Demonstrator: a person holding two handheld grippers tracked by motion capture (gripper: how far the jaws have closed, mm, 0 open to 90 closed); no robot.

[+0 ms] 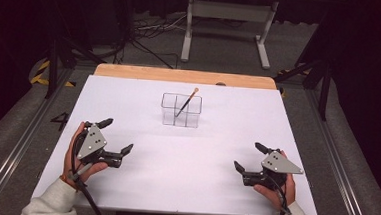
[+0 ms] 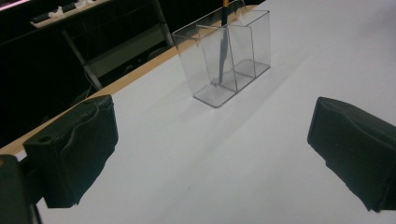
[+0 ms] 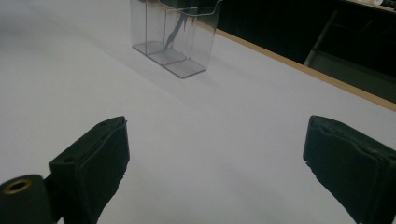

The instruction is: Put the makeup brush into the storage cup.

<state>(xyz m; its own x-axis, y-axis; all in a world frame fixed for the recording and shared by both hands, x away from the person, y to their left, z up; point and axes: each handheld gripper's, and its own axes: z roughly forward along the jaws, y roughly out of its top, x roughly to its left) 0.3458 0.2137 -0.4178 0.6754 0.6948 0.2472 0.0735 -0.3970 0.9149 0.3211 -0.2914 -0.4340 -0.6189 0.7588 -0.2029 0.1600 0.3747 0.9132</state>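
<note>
The left tool [image 1: 116,135] rests near the left edge of the white counter [image 1: 200,163], jaws spread wide and empty. Far of both tools, at mid-counter, a clear plastic divided box [image 1: 180,110] holds a slim dark brush with a tan handle [image 1: 186,102], leaning right. The right tool [image 1: 249,157] lies near right, jaws likewise wide apart, gripping nothing.

Only obstacle on the white table top [image 1: 185,157]: the clear plastic compartmented holder [image 1: 181,110], centre-far, with a thin dark brush with an orange-tan handle [image 1: 186,102] leaning out of it up and to the right. Left gripper [image 1: 117,135] and right gripper [image 1: 251,158] sit near the front edge, jaws spread wide, well apart from each other and from the holder. Bare surface between them and on both sides of the holder. Overhead approach is blocked only by the slanting brush handle.
</note>
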